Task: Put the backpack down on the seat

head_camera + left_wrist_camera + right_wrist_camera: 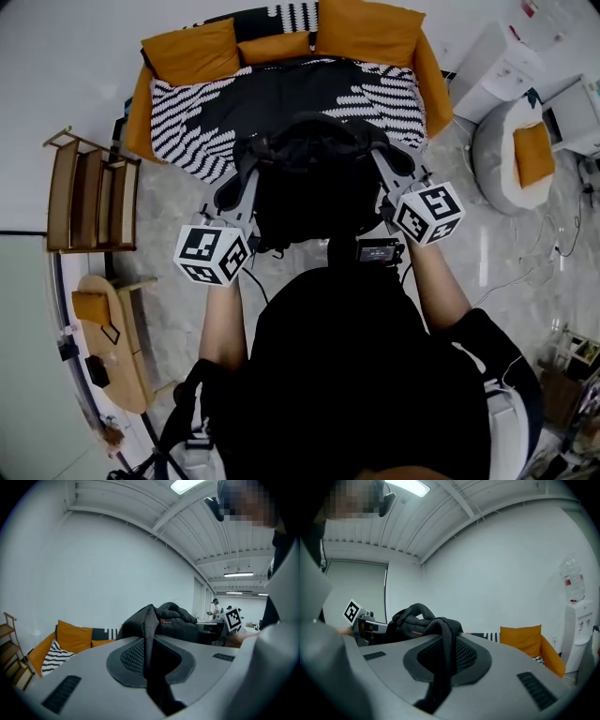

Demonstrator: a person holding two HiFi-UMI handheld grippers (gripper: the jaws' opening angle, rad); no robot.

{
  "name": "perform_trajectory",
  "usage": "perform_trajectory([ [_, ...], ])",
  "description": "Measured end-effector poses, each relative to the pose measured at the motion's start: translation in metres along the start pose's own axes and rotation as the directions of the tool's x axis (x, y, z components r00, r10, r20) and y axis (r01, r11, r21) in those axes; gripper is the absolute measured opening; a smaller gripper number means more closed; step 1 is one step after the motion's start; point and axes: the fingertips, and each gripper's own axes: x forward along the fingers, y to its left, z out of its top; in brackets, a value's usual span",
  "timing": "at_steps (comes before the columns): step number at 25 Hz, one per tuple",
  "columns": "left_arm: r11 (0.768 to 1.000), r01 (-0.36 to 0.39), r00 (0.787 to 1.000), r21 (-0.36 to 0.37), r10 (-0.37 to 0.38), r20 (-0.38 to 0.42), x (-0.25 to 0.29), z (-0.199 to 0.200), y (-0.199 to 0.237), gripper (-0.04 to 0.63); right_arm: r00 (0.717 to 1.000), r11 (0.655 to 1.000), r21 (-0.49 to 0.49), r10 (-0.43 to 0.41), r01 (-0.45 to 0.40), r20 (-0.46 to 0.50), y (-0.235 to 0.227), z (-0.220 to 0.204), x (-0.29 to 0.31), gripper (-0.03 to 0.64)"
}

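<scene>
Two straps (149,620) pinched by left gripper (151,660) and right gripper (440,665) | I can't read red tag (165,620) on backpack (314,187) | both held near level.

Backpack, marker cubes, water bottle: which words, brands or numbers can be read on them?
Nothing is readable.
On the black fabric backpack, small red label: too small to read.
On the left white marker cube and right white marker cube: square patterns only, no letters.
On the clear water bottle atop the white dispenser, red sticker: blurred.
</scene>
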Motion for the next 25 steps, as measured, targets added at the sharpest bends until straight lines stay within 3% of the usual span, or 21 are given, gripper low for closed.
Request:
perform_trajectory([
  [10,0.996,-0.074,0.997,-0.040,0.074,-0.011,0.093,0.015,0.045,0.038,0.996,0.998,-0.007,0.069,-0.070,-0.054,-0.074,0.014,0.080,0.044],
  [25,0.992,-0.118,0.993,-0.051,0.118,-0.002,0.211,0.049,0.090,0.038,0.991,0.991,-0.031,0.127,-0.128,-0.042,-0.170,0.051,0.173,0.044],
])
